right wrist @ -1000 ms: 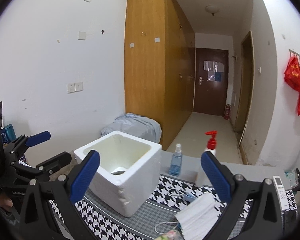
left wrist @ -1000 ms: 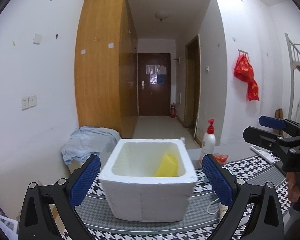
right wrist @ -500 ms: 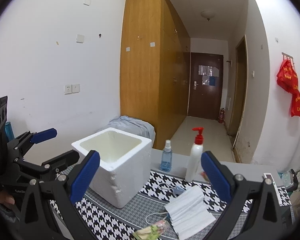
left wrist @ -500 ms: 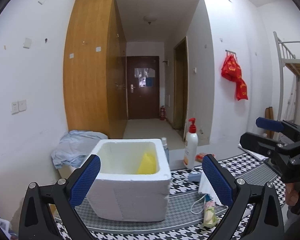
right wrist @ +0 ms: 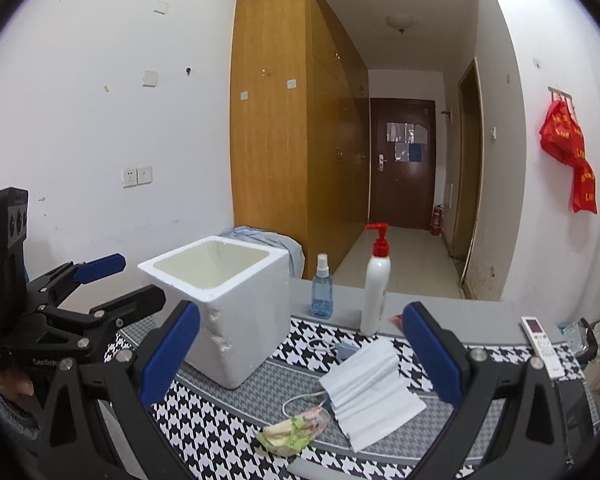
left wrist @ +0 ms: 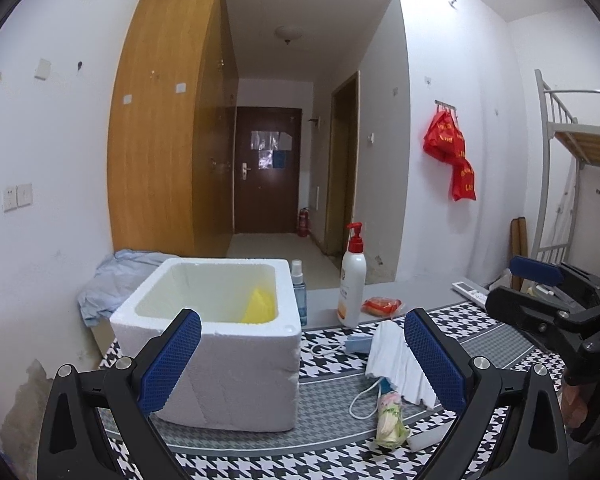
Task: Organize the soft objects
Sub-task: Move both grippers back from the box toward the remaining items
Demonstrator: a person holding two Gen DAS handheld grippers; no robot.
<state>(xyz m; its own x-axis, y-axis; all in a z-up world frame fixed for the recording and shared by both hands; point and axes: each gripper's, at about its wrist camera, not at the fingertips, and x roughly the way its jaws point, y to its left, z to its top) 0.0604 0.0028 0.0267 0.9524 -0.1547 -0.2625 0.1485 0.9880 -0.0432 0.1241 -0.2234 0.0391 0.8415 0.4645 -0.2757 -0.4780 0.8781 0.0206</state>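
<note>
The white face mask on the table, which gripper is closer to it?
Right, probably. The right gripper hangs open just above the face mask; the left gripper faces the foam box beside it.

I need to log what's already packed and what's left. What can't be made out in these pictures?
- Yellow item in the foam box: left view, the box wall hides its lower part; right view, hidden altogether.
- Small blue item: partly under the white mask.
- Green-patterned packet: print too small.
</note>
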